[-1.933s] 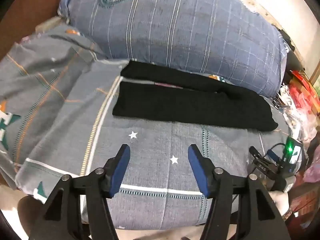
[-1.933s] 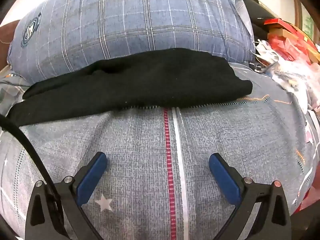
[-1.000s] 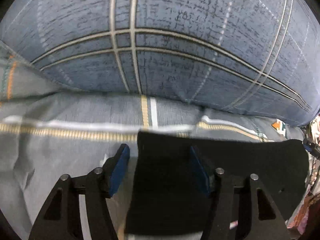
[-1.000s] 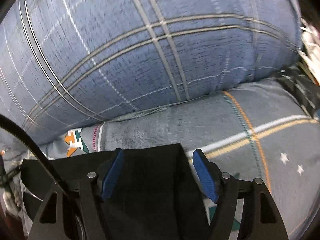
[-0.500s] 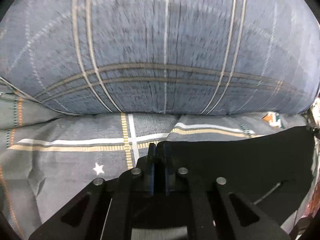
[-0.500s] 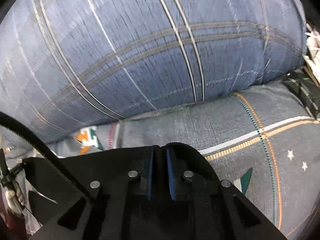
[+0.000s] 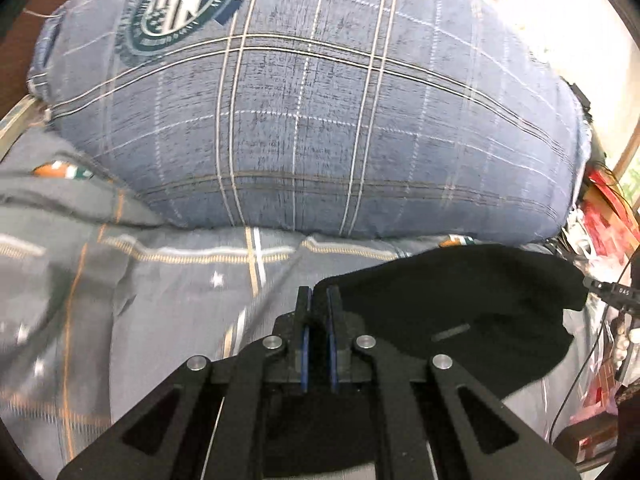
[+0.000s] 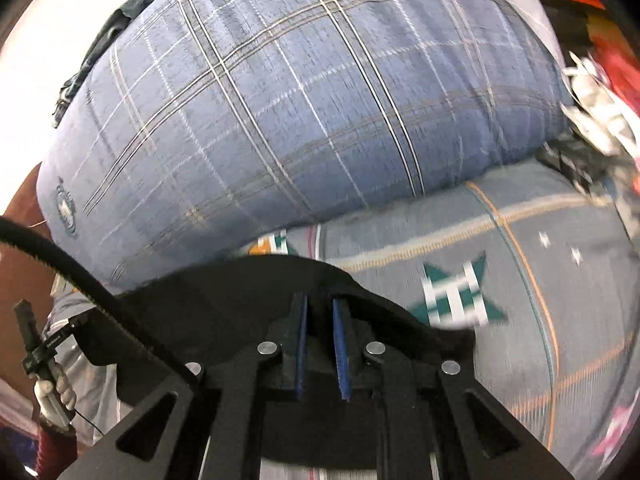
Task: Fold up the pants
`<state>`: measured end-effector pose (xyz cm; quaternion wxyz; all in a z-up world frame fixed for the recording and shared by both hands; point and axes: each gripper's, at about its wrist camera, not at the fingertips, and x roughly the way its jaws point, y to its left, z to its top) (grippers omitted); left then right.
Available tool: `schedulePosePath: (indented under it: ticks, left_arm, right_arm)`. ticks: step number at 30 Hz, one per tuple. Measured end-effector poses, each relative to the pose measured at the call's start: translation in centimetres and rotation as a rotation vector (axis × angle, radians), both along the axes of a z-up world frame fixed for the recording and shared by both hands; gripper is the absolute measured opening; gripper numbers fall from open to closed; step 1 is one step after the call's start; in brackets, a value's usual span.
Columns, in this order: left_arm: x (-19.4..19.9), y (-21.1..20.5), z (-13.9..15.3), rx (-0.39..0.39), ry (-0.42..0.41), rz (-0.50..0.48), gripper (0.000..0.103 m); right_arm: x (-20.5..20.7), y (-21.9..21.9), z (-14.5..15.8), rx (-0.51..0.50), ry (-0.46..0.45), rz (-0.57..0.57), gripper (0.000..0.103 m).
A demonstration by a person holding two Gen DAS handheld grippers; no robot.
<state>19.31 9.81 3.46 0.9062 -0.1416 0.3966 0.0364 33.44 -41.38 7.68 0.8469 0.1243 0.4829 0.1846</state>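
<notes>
The left gripper [image 7: 318, 300] is clenched on 1 edge of the black pants [image 7: 460, 320], the right gripper [image 8: 320, 308] on another. The cloth hangs between the 2, lifted above the patterned bed [image 7: 160, 300], near the plaid pillow [image 7: 320, 120].

pants [image 7: 460, 312]: matt black knit cloth | pillow [image 7: 320, 120]: woven plaid cloth | bedsheet [image 7: 168, 292]: soft printed cotton-like cloth
</notes>
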Motion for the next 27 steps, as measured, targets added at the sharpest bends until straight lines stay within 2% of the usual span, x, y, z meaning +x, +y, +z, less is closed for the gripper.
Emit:
schedulePosePath:
  ticks: [7,12,14,16,18,19,20,22,24,27]
  left_arm:
    - [-7.5,-2.1,-3.6,0.006,0.014,0.030,0.007]
    - [-12.1,-3.1,-6.9,-0.061,0.072,0.039,0.008]
    - [-13.6,-3.2,-7.7,-0.092,0.092,0.050,0.009]
    - [-15.1,-2.6,-7.8,-0.131,0.093,0.077,0.009]
    - [-15.8,-2.0,-7.4,-0.170,0.081,0.105,0.015]
    - [-16.1,-1.2,-7.4,-0.223,0.072,0.120,0.027]
    - [-16.2,-0.3,-7.5,-0.269,0.067,0.123,0.045]
    - [-16.0,1.0,-7.9,-0.403,0.056,0.137,0.058]
    - [-15.2,1.9,-8.8,-0.551,0.055,0.130,0.058]
    - [-13.6,2.2,-10.0,-0.669,0.086,0.120,0.058]
  right_arm:
    - [-6.7,-5.5,-5.4,0.087,0.100,-0.071,0.012]
    - [-10.2,-8.8,-10.2,0.132,0.197,-0.122,0.012]
    - [-11.0,-9.5,-11.1,0.075,0.204,-0.156,0.010]
    - [-11.6,-10.4,-10.9,0.095,0.194,-0.194,0.011]
    - [-11.9,-10.6,-10.0,0.068,0.173,-0.212,0.015]
    - [-12.1,-10.5,-9.4,0.049,0.152,-0.206,0.019]
    - [-12.3,-10.2,-8.8,0.027,0.128,-0.196,0.022]
    - [-13.0,-9.5,-7.7,-0.008,0.084,-0.174,0.035]
    - [-13.6,-8.6,-7.1,-0.026,0.057,-0.145,0.036]
    - [-14.3,-6.6,-7.2,-0.026,0.053,-0.100,0.036]
